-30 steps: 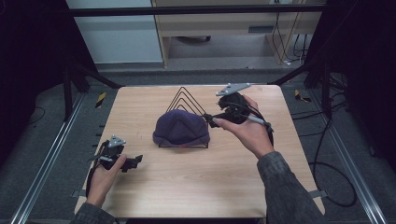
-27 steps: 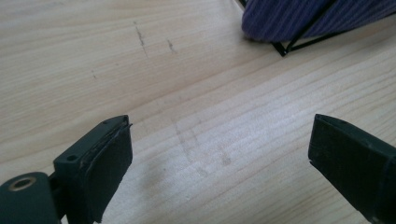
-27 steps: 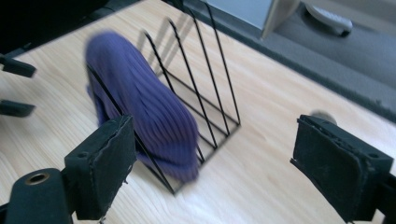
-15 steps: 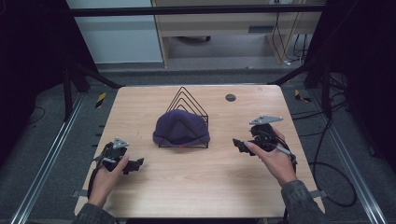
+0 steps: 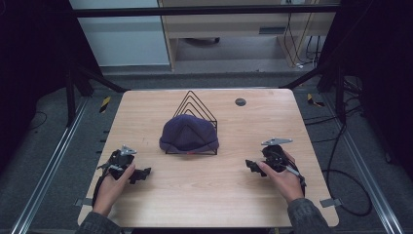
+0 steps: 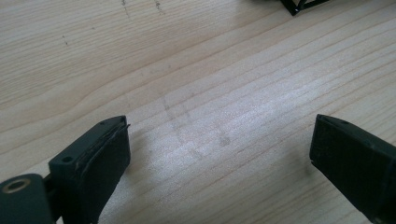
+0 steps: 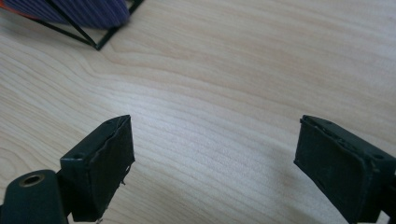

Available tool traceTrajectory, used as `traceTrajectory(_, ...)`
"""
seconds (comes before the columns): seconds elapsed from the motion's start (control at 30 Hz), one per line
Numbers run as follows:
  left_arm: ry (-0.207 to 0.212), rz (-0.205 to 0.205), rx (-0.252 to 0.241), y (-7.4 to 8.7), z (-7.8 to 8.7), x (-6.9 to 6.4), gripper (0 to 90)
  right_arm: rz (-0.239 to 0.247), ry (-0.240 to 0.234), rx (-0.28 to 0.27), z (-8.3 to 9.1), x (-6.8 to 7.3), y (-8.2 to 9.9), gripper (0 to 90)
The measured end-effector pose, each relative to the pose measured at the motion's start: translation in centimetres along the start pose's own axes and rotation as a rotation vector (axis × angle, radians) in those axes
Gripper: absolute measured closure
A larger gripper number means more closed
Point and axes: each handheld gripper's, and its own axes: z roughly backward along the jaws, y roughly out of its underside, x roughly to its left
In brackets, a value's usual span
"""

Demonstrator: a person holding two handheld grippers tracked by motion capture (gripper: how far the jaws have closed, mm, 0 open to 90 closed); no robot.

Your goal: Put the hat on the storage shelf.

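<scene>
Left gripper (image 5: 141, 173): held low over the near left part of the bench (image 5: 214, 195), just above the wood, pointing toward the middle; released, its jaws wide apart with bare wood grain between them in the left gripper view (image 6: 219, 154).
Left hand (image 5: 111, 184): wrapped round the gripper's body from the near edge, forearm coming in at the bottom of the high view.
Hat (image 5: 189, 134): a dark blue knitted hat, draped over the front of the wire rack at the middle of the bench, its brim toward the person; well apart from both grippers. A thin strip of red or orange shows under its brim, though the high view is too coarse to tell what it is.
Wire rack (image 5: 196, 100): black, made of nested triangular frames, standing upright behind and under the hat; its peaks rise clear of the hat at the far side. A corner of its base shows at the top of the left gripper view (image 6: 293, 5) and, with the hat's ribbed cloth (image 7: 88, 11), at the top left of the right gripper view.
Round dark disc (image 5: 240, 102): flat on the bench near its far edge, right of the rack.
Right gripper (image 5: 253, 165): low over the near right part of the bench, pointing left toward the middle; released, jaws spread wide over bare wood in the right gripper view (image 7: 215, 154).
Right hand (image 5: 282, 174): grips the gripper from behind, a grey plate (image 5: 276, 142) on top of it.
</scene>
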Motion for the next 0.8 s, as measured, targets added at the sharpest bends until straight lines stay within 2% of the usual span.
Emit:
traceTrajectory(0.27,0.004,-0.015,0.014,0.0,-0.5,-0.4,1.3,-0.017,0.010,0.037,-1.2,-0.1,1.4,10.0)
traceTrajectory(0.4,-0.001,-0.017,0.015,0.0,-0.5,-0.4,0.4,0.023,0.032,0.031,-1.4,0.2,1.5,7.4)
traceTrajectory(0.43,0.000,-0.015,0.010,0.1,-0.6,-0.3,0.0,0.072,0.067,0.024,-1.7,0.7,1.9,5.3)
traceTrajectory(0.47,0.001,-0.014,0.007,0.1,-0.6,-0.3,0.0,0.090,0.084,0.015,-1.9,1.0,2.1,4.3)
traceTrajectory(0.53,0.000,-0.010,0.001,0.1,-0.6,-0.3,0.0,0.097,0.092,0.001,-2.0,1.2,2.3,2.7)
traceTrajectory(0.57,0.001,-0.013,-0.004,0.2,-0.6,-0.3,0.0,0.090,0.095,-0.032,-2.2,1.3,2.6,1.5)
traceTrajectory(0.8,0.004,-0.022,-0.009,0.3,-0.6,-0.3,0.0,0.091,0.095,-0.042,-2.2,1.3,2.7,1.4)
